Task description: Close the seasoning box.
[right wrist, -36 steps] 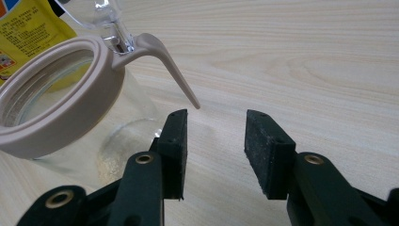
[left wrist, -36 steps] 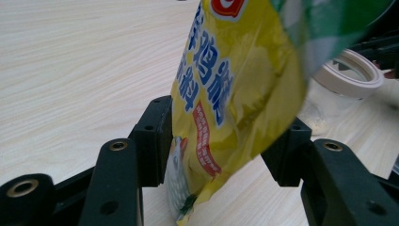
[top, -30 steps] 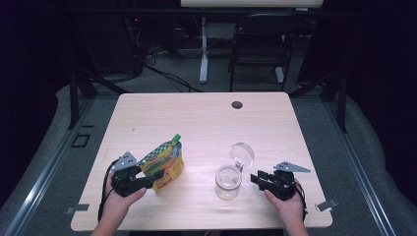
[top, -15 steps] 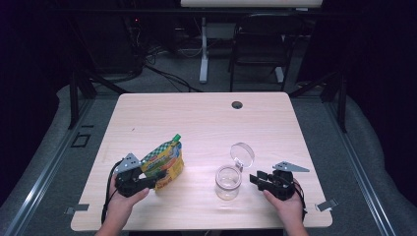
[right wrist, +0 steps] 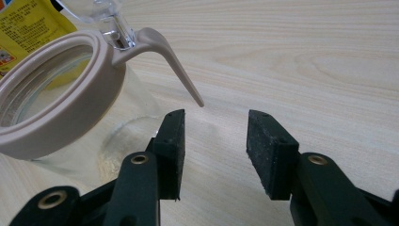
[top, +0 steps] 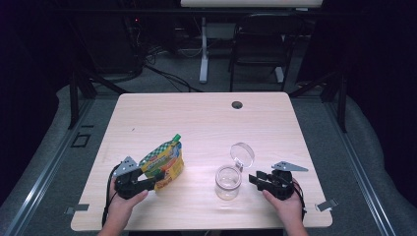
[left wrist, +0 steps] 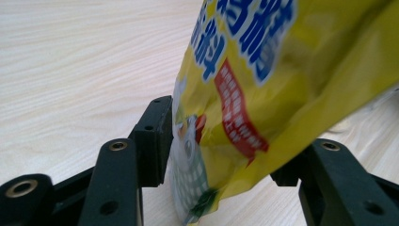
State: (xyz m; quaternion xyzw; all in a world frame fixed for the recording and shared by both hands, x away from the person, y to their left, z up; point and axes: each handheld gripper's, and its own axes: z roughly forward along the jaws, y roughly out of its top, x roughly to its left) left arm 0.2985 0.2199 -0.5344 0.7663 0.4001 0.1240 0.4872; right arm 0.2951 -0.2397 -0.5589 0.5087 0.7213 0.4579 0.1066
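Note:
A yellow and green snack pouch [top: 162, 164] stands tilted on the wooden table [top: 196, 123] at the front left. My left gripper [top: 153, 181] has its jaws on either side of the pouch's lower end. In the left gripper view the pouch [left wrist: 263, 94] sits between the jaws of the left gripper [left wrist: 226, 150], the left pad against its side. These jaws have just been opening a little, with the pouch still between them. A clear glass jar [top: 228, 182] stands at the front right, its hinged lid [top: 242, 153] flipped up. My right gripper [top: 255, 179] rests just right of the jar, open and holding nothing. The right gripper [right wrist: 214, 141] looks past the jar's beige rim [right wrist: 56, 108].
A dark cable hole [top: 237, 104] sits near the table's far edge. The jar's beige latch lever [right wrist: 174, 61] juts toward the right gripper's jaws. Behind the table are a chair [top: 265, 44] and desk legs on a grey floor.
The pouch, the jar and both hands stay where they were. No shift in the left gripper's jaws is visible from above.

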